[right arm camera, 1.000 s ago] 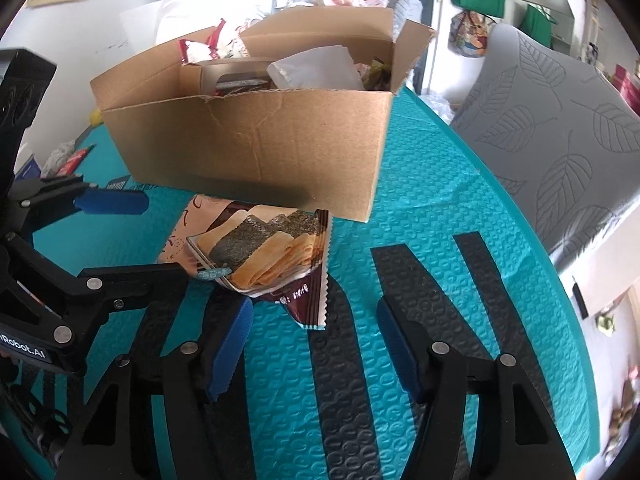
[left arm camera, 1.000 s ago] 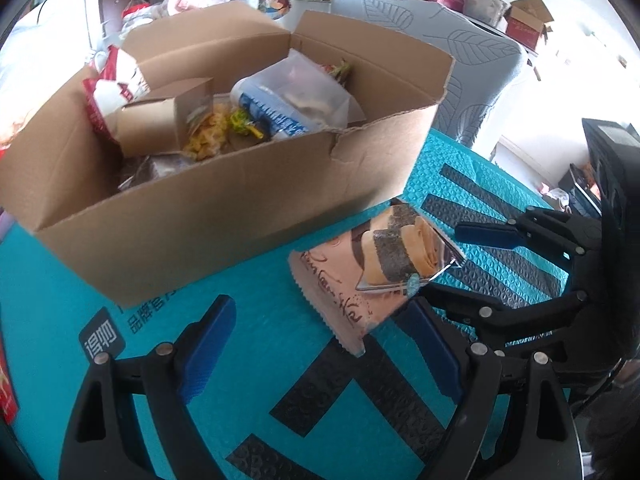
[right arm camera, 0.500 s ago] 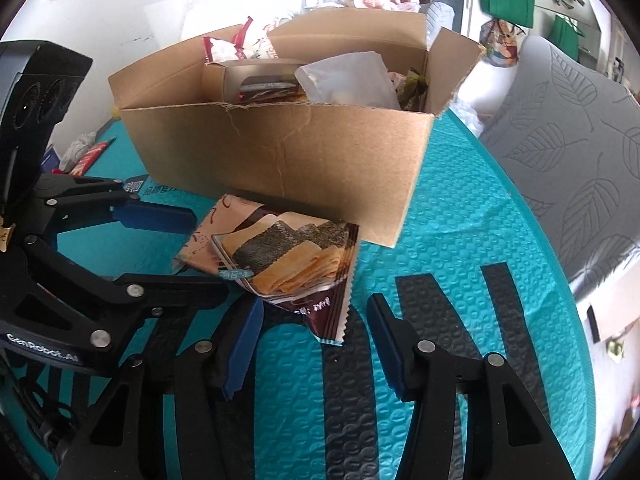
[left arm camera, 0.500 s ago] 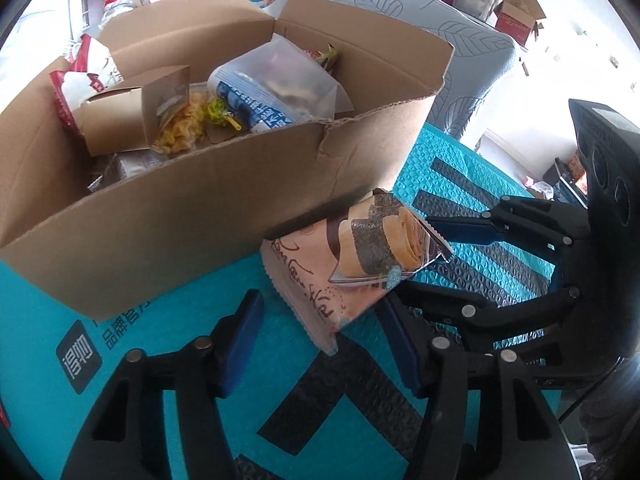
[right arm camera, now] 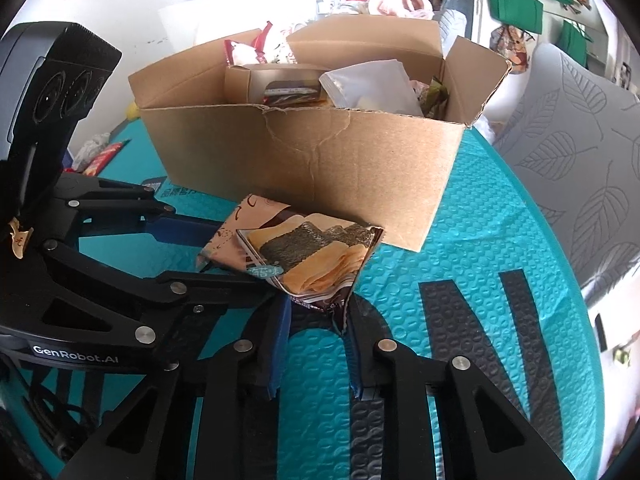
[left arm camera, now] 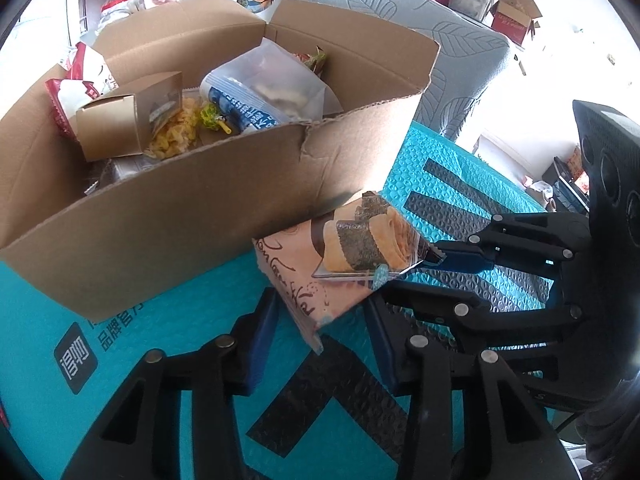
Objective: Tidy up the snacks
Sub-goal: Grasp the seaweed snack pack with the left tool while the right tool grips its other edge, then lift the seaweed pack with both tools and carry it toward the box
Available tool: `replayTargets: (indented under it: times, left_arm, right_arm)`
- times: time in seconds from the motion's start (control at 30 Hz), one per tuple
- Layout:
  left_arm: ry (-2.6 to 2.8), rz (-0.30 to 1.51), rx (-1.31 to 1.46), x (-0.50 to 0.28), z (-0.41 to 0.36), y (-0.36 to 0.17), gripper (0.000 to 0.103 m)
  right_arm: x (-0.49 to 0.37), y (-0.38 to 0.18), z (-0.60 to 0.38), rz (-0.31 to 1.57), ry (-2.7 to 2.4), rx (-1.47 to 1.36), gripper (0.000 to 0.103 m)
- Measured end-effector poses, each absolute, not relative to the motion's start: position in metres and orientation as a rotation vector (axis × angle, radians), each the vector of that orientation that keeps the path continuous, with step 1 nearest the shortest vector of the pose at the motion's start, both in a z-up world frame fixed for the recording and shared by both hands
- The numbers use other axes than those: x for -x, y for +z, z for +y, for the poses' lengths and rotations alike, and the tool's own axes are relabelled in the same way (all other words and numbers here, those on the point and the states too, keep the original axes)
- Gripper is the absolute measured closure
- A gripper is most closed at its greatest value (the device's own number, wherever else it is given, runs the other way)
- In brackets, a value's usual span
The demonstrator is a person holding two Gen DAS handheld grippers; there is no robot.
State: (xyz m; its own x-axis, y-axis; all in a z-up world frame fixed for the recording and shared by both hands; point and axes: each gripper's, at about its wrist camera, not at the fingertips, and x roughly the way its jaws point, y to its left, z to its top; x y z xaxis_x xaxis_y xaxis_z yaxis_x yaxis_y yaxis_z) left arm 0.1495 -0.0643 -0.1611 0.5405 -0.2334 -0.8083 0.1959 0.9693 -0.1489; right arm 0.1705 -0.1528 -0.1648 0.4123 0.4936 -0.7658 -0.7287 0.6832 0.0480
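A brown and pink seaweed-roll snack packet [left arm camera: 344, 260] [right arm camera: 304, 256] lies on the teal mat against the front of an open cardboard box [left arm camera: 168, 220] [right arm camera: 312, 160] full of snacks. My left gripper [left arm camera: 320, 328] is part open, its blue pads on either side of the packet's near end. My right gripper [right arm camera: 316, 328] has narrowed around the packet's dark corner, with its pads at or very near the edge. Each gripper shows in the other's view, the right one [left arm camera: 460, 260] and the left one [right arm camera: 180, 232].
The box holds a small brown carton [left arm camera: 128, 128], a clear bag with blue print [left arm camera: 260, 96] and a red and white packet [left arm camera: 76, 80]. A grey leaf-patterned chair [right arm camera: 580, 140] stands to the right. A red wrapper [right arm camera: 104, 156] lies at the mat's far left.
Both grippers moved in on the packet and narrowed their jaws. The right gripper's pads have come almost together at the packet's corner. The packet's near end is slightly lifted.
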Motion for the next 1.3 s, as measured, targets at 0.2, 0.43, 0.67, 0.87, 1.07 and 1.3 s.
replayTargets:
  times: [0.2, 0.43, 0.67, 0.87, 1.07, 1.3]
  left_arm:
    - [-0.238, 0.946, 0.018, -0.143, -0.066, -0.155, 0.060]
    - [-0.235, 0.914, 0.005, -0.128, -0.069, -0.143, 0.060]
    - [-0.235, 0.951, 0.000, -0.128, -0.068, -0.151, 0.060]
    - [-0.252, 0.981, 0.030, -0.130, -0.059, -0.164, 0.060]
    - [-0.244, 0.968, -0.060, -0.132, -0.061, -0.166, 0.059]
    - [-0.260, 0.973, -0.035, -0.139, -0.055, -0.166, 0.059]
  right_arm:
    - [-0.157, -0.159, -0.155, 0.812, 0.777, 0.328, 0.080]
    - [-0.145, -0.155, -0.159, 0.786, 0.781, 0.322, 0.081]
    - [-0.138, -0.160, -0.161, 0.797, 0.760, 0.331, 0.081]
    - [-0.146, -0.165, -0.163, 0.863, 0.740, 0.285, 0.075]
    - [-0.156, -0.164, -0.164, 0.870, 0.725, 0.281, 0.054]
    - [-0.167, -0.164, -0.159, 0.883, 0.742, 0.299, 0.054]
